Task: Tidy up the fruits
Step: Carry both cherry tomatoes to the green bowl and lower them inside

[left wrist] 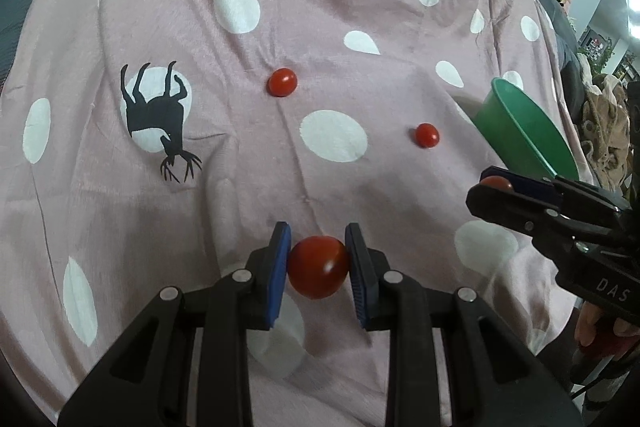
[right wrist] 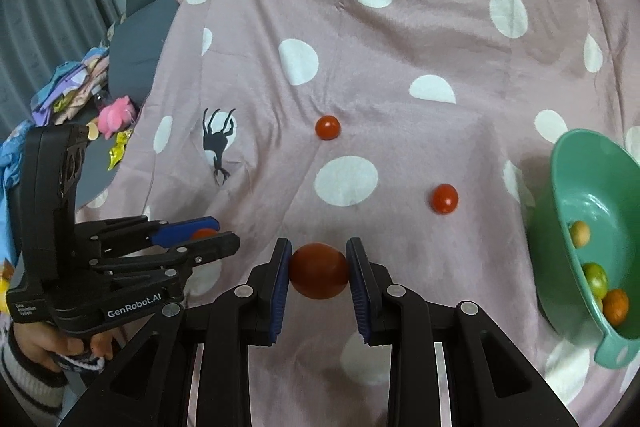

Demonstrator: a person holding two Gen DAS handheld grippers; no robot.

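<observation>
left gripper (left wrist: 318, 259) fingers and right gripper (right wrist: 319, 261) fingers each clamp a red tomato (left wrist: 318, 267) above the spotted cloth (left wrist: 360, 7).

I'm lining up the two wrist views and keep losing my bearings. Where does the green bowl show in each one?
Left wrist: green bowl at the right edge, tilted, above the right gripper.
Right wrist: at the right edge, lower half, small fruits inside.
Shared landmark: the black deer print on the pink cloth.

Two red tomatoes (left wrist: 318, 266) (right wrist: 319, 270) clamped; two (right wrist: 328, 127) (right wrist: 444, 198) on cloth; three fruits (right wrist: 596, 279) in the green bowl (right wrist: 576, 171).
</observation>
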